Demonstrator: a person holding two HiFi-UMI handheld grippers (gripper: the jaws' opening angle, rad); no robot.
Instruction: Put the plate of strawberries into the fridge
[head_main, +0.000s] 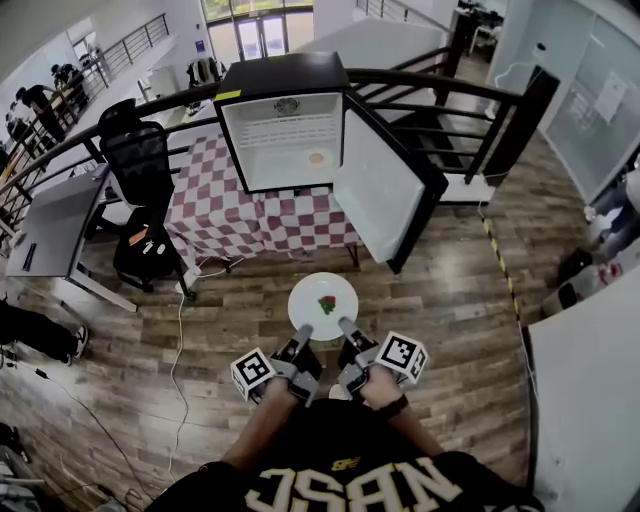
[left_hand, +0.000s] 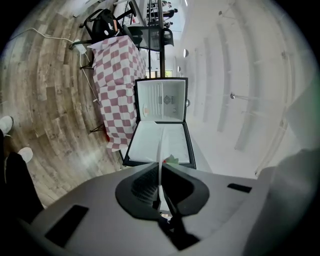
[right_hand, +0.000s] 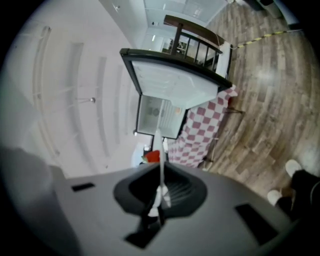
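A white plate (head_main: 322, 290) with a strawberry (head_main: 327, 305) on it hangs level above the wooden floor, held at its near rim by both grippers. My left gripper (head_main: 303, 334) is shut on the rim at the near left, my right gripper (head_main: 348, 327) on the near right. In the left gripper view the plate's edge (left_hand: 160, 165) runs thin between the jaws, and the strawberry (left_hand: 171, 160) peeks over them. The right gripper view shows the same edge (right_hand: 161, 170) pinched, with the strawberry (right_hand: 152, 156) beside it. Ahead stands the small black fridge (head_main: 285, 125), its door (head_main: 385, 190) swung open to the right.
The fridge sits on a table with a red-and-white checked cloth (head_main: 250, 215). An orange item (head_main: 316, 158) lies on the fridge's lower shelf. A black office chair (head_main: 140, 170) and a grey desk (head_main: 50, 225) stand to the left. A curved railing (head_main: 430, 85) runs behind.
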